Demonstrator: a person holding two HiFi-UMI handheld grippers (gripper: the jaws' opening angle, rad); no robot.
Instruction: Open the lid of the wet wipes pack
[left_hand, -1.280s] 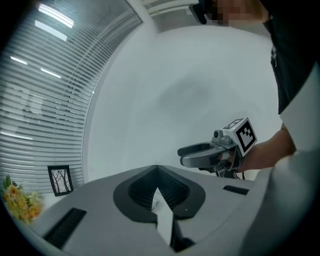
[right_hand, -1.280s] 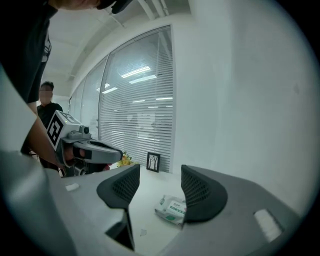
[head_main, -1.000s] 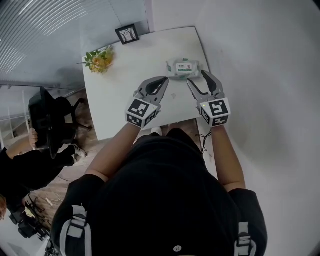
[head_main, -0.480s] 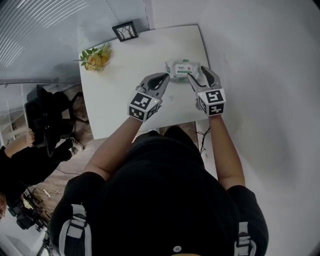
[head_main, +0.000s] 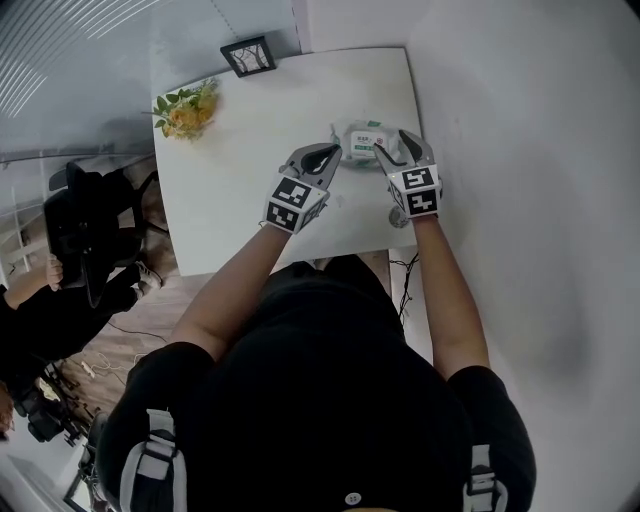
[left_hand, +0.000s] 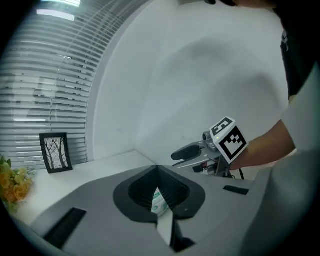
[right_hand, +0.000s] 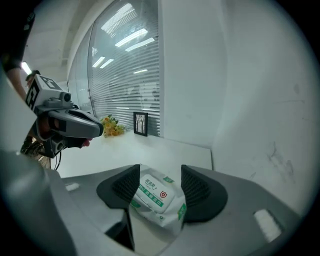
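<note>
The pack (head_main: 362, 138) is laid flat, lid up, at the table's (head_main: 250, 200) far right edge, near the wall. The right gripper (right_hand: 160, 172) is held spread, its jaws set either side of the pack's end without pressing, likely so the pack can be steadied. The left gripper (head_main: 330, 152) is pressed together and empty, its tip set just beside the pack's left end, probably so the lid's lip can be pried. The lid is not yet lifted.
</note>
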